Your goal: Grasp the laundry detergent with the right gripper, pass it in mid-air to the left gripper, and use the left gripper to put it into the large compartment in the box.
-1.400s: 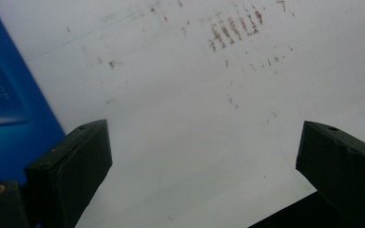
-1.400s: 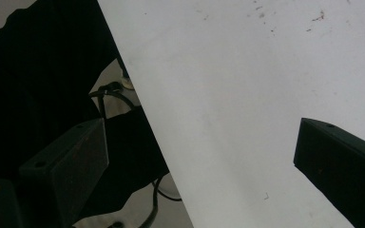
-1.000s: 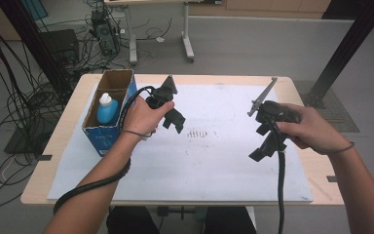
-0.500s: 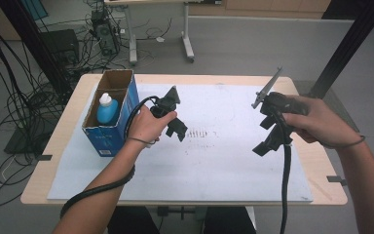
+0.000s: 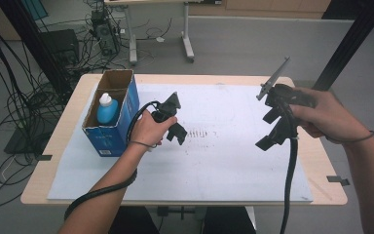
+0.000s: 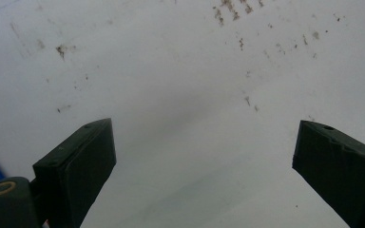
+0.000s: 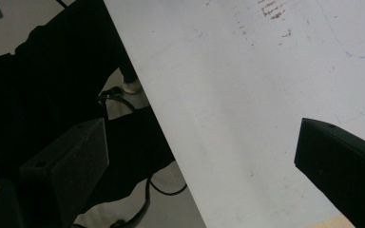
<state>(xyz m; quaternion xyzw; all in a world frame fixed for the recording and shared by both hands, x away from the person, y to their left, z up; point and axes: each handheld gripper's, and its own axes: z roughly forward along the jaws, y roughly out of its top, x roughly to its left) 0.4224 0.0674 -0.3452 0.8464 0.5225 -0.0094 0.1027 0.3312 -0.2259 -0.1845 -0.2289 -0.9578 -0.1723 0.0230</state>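
Over white sheet [image 5: 224, 161] | both grippers' jaws spread, nothing between | bottle [image 5: 108, 108] half hidden in box [image 5: 108, 139]

A white sheet [image 5: 224, 165] marked with small brown specks [image 5: 200, 133] covers a wooden table [image 5: 53, 146]. Beyond it, cables [image 5: 9, 97] trail across the grey floor near a desk's legs [image 5: 187, 46]
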